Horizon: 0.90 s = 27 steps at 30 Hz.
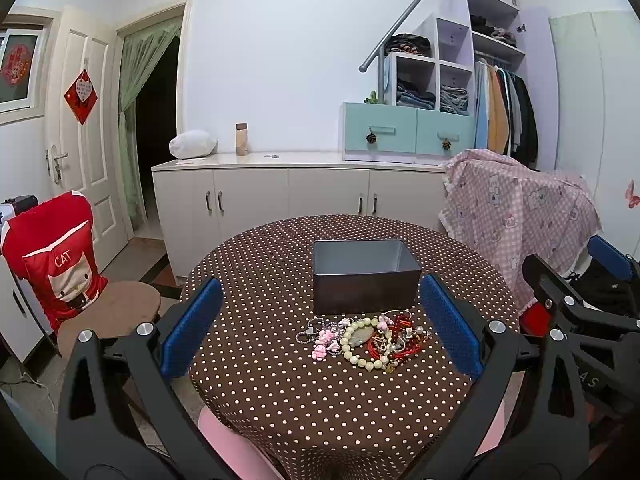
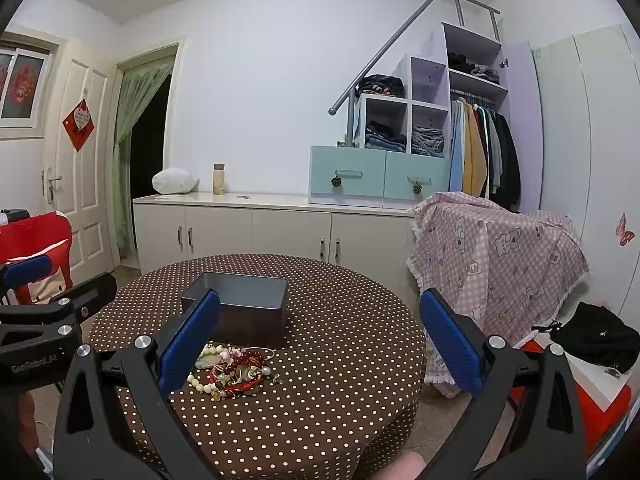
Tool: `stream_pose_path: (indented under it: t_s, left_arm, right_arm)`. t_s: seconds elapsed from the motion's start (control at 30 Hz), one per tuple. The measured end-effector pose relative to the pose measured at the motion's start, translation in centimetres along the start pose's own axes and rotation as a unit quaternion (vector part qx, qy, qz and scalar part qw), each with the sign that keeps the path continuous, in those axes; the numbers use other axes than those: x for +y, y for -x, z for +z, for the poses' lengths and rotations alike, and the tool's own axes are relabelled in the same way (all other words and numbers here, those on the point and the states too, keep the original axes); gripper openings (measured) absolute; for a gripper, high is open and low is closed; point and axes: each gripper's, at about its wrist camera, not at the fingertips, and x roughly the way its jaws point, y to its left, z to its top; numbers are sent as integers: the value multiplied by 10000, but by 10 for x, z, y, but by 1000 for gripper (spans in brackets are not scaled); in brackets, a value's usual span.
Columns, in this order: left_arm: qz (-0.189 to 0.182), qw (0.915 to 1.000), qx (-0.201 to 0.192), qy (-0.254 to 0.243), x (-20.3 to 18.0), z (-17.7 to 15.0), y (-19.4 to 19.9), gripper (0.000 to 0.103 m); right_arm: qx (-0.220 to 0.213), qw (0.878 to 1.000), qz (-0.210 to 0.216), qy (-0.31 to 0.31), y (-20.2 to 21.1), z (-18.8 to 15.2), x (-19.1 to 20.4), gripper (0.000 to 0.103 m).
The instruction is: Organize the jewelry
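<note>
Jewelry pile (image 1: 360, 340) touches a dark box (image 1: 364, 276) mid-table (image 1: 280, 400), edges bare; left gripper (image 1: 320, 324) and right gripper (image 2: 320, 340) both released, empty.

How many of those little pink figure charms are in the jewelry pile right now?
3 that I can make out. The pink charms cluster at the left edge of the jewelry pile, in front of the grey box: one upper, two lower. More may be buried in the tangle.

Both wrist views look forward over the round table (image 1: 280, 400), sharing the jewelry pile (image 1: 360, 340) and back cabinets (image 2: 256, 232).
</note>
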Motion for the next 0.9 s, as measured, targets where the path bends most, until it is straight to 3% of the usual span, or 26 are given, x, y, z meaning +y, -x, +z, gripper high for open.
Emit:
stream_pose_path:
  t_s: [0.9]
  left_arm:
    - [19,10000,-26,-13,-2,-1,2,97]
  right_arm:
    - [28,10000,29,-23,0,1,-1,96]
